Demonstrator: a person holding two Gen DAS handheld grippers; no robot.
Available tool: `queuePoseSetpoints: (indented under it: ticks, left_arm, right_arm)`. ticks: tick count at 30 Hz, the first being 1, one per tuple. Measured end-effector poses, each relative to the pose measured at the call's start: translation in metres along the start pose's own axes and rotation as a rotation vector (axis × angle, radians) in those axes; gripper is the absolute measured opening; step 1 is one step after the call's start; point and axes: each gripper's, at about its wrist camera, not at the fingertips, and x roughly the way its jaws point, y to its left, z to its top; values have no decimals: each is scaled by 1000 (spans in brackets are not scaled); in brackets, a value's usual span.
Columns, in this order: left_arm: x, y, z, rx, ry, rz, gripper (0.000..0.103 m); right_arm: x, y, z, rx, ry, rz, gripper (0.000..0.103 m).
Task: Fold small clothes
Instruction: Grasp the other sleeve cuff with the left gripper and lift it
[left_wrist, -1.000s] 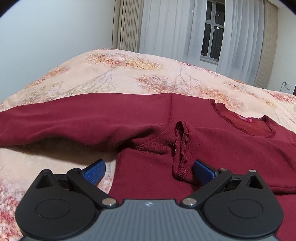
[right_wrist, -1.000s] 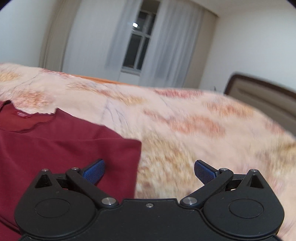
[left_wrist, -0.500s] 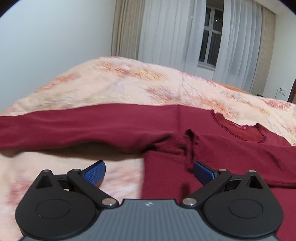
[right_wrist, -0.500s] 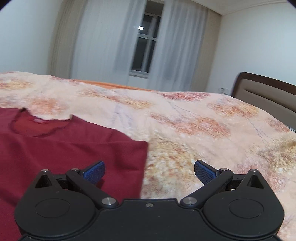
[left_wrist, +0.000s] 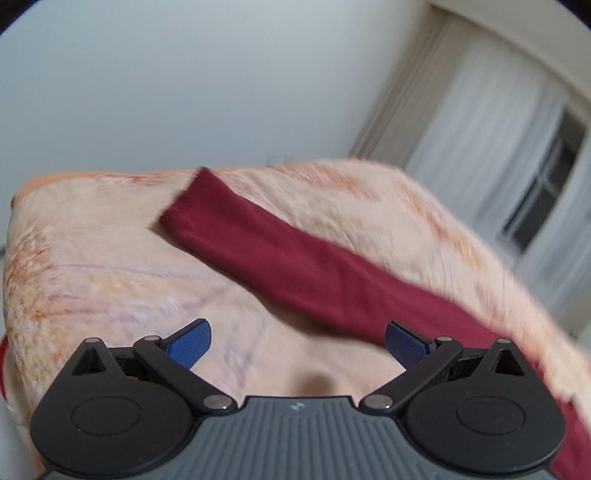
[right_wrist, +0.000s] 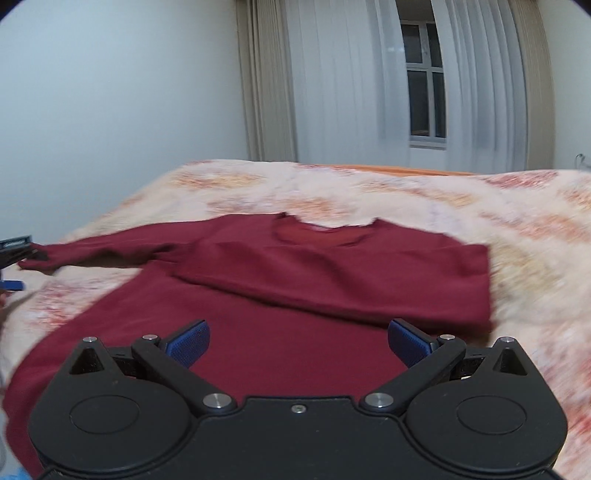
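On the floral bedspread (right_wrist: 517, 229) the maroon sweater (right_wrist: 295, 295) looks soft and limp, best pinched at the outstretched sleeve's cuff (left_wrist: 184, 206); left gripper (left_wrist: 297, 343) and right gripper (right_wrist: 297, 341) both gape empty.

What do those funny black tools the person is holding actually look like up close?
Each hand-held gripper, left and right, is matte black plastic: two round discs, angled link arms with silver pivot pins, and two blue textured fingertips. The left one has a ribbed grey centre panel with a small pale mark; the right has a screw.
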Motion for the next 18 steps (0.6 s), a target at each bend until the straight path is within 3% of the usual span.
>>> queuePoseSetpoints:
  ticks: [4, 9, 14, 18]
  left_arm:
    - [10, 14, 10, -115, -26, -22, 103]
    - [21, 24, 14, -235, -82, -19, 101]
    - [24, 32, 14, -338, -103, -38, 69]
    - [27, 34, 11, -376, -116, -26, 64]
  right_arm:
    - [4, 26, -12, -4, -22, 21, 102]
    - [24, 37, -24, -13, 10, -15, 102]
    - [31, 36, -30, -7, 40, -26, 102]
    - [32, 34, -32, 9, 47, -24, 102]
